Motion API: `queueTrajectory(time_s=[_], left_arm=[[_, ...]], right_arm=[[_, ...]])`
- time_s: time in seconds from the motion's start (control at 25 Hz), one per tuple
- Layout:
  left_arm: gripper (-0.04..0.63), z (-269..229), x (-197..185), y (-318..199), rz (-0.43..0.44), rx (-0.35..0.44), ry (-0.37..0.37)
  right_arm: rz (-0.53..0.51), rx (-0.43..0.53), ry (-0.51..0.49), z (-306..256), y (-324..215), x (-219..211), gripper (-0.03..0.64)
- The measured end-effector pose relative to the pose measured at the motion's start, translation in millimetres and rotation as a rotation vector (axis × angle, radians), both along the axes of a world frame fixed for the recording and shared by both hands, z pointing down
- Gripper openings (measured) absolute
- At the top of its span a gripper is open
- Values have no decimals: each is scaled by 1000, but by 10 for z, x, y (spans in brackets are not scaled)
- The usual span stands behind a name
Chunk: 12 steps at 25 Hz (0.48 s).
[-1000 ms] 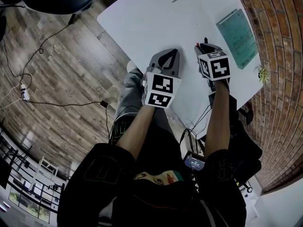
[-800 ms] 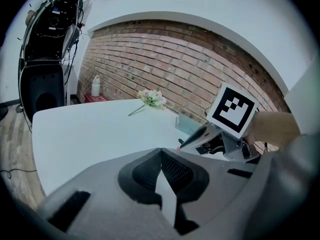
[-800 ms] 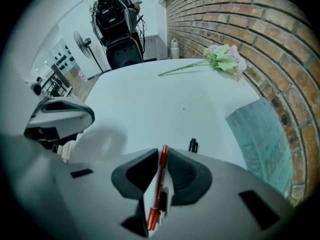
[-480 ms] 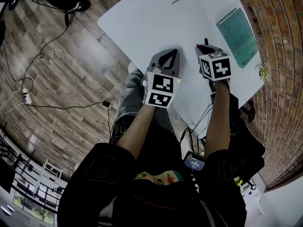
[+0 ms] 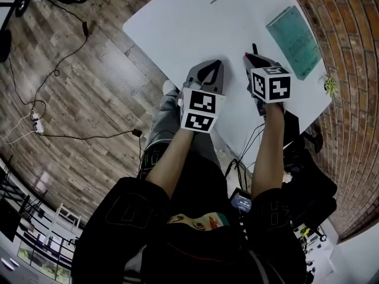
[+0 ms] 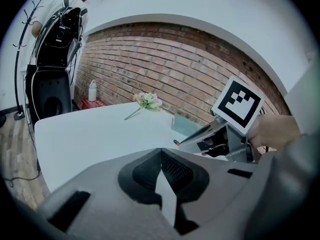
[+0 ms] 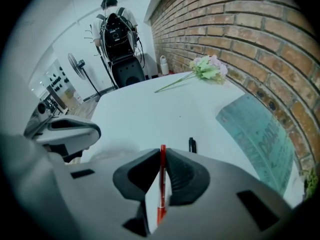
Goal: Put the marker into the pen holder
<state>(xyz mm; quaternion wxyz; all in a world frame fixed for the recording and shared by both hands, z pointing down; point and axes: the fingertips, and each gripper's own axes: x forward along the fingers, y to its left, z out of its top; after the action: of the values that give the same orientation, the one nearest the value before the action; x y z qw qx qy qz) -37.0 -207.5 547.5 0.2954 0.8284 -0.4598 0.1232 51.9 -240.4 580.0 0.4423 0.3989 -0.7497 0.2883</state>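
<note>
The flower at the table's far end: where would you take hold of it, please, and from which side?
Take the stem, about halfway along, not the bloom. It lies flat on the white table, thin and straight, so I would come from above with the jaws across it. The left gripper is empty; the right gripper holds the red marker.

A white surface [image 5: 195, 22] carries everything, and both tools are over its near part. Just ahead of the right tool [image 7: 162, 153], slightly to its right, a short black pen [image 7: 191, 145] seems to lie on the surface. Further ahead and well to that tool's right, a teal booklet [image 7: 260, 134] lies flat near the surface's right edge. Far ahead of the left tool [image 6: 160, 151], near the far edge, a flower sprig [image 6: 146, 102] with pale blooms lies on its side.
</note>
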Motion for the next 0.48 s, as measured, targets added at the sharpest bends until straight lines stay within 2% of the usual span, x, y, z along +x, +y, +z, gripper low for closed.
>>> queueTrajectory(time_s=[0.48], left_arm=[[8, -242, 188, 288, -8, 48, -35]], right_arm=[[111, 190, -141, -572, 189, 97, 43]])
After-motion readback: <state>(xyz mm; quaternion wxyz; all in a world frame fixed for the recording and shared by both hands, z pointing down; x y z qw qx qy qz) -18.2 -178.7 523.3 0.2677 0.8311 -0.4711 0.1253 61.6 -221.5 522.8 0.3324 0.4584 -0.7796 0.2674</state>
